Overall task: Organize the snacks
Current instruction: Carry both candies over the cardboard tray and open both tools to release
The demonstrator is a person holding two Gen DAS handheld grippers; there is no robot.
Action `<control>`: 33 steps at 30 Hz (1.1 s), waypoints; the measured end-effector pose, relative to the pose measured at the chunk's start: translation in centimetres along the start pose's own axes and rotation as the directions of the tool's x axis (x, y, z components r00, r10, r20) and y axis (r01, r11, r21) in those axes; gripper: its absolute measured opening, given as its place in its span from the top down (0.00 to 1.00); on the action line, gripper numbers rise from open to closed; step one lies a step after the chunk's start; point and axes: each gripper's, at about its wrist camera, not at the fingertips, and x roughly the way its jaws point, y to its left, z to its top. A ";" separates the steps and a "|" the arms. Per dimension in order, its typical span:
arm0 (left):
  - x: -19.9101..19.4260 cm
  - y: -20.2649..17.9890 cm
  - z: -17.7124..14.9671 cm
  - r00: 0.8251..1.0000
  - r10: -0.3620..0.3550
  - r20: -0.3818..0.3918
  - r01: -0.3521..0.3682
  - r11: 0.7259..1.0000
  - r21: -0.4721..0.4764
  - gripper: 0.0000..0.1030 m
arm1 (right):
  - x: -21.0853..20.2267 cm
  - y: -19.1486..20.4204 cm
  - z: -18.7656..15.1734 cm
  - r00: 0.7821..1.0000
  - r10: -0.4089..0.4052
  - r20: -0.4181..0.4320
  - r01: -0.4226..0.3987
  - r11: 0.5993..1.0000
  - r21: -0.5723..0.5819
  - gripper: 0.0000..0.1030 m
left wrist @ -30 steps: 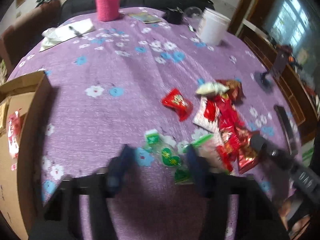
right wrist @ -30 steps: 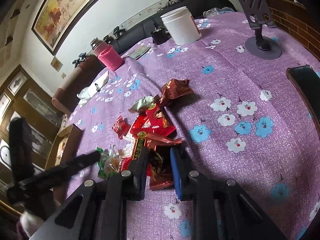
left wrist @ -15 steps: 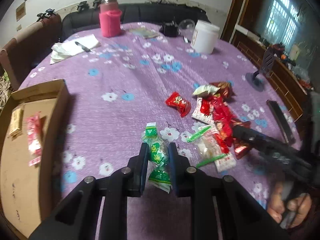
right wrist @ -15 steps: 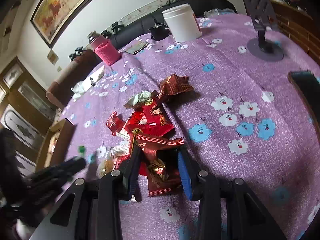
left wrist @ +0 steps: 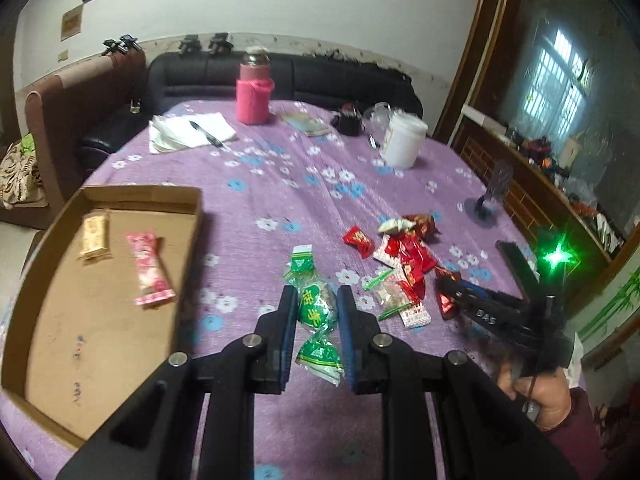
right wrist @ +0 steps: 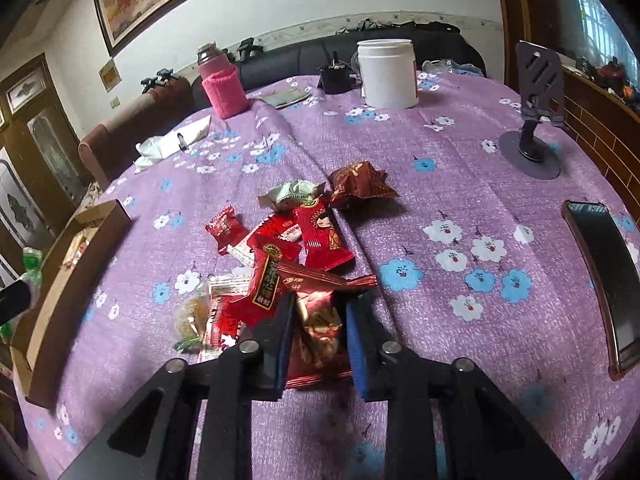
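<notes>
1. Broadly, the surface wears a purple cloth with white and blue flowers and carries everything else.
2. Along its left edge lies an open, shallow cardboard box; inside it are two snacks, a pale yellow bar towards the far wall and a pink wrapped bar beside it, lying at an angle.
3. Near the far edge stands a white tub with its lid on; its contents cannot be seen. Further left along that edge is a flask in a pink knitted sleeve, capped.
4. Towards the right edge a dark phone lies flat, with a grey phone stand beyond it.
5. Around the middle of the surface sits the snack pile: mostly red packets overlapping one another, a pale green-and-white one at its far side, and a dark brown packet touching that end.
6. The left tool is clamped on a green twist-wrapped candy, which is raised off the cloth near the front edge, between the box and the pile.
7. The right tool straddles a dark red foil packet at the near end of the pile; both pads look to be against its sides, while the packet lies on the cloth.
</notes>
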 end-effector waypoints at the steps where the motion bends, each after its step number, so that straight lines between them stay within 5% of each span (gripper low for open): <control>1: -0.8 0.5 0.0 1.000 0.002 0.013 -0.002 1.000 -0.005 0.81 | -0.4 -0.2 -0.1 1.000 0.007 0.000 -0.007 1.000 0.017 0.79; 15: -5.0 5.6 -2.3 0.997 -0.008 0.073 0.015 0.995 -0.097 0.81 | -8.9 -2.5 -1.7 0.994 0.101 0.040 -0.107 0.977 0.183 0.81; 26: -7.0 9.3 -2.6 0.994 -0.012 0.110 0.026 0.991 -0.130 0.81 | -15.6 0.9 -1.3 0.986 0.115 0.118 -0.130 0.983 0.129 0.81; 33: -10.1 11.2 -1.7 0.988 -0.039 0.147 0.059 0.989 -0.134 0.81 | -16.5 5.0 0.0 0.962 0.253 0.105 -0.264 0.958 0.109 0.81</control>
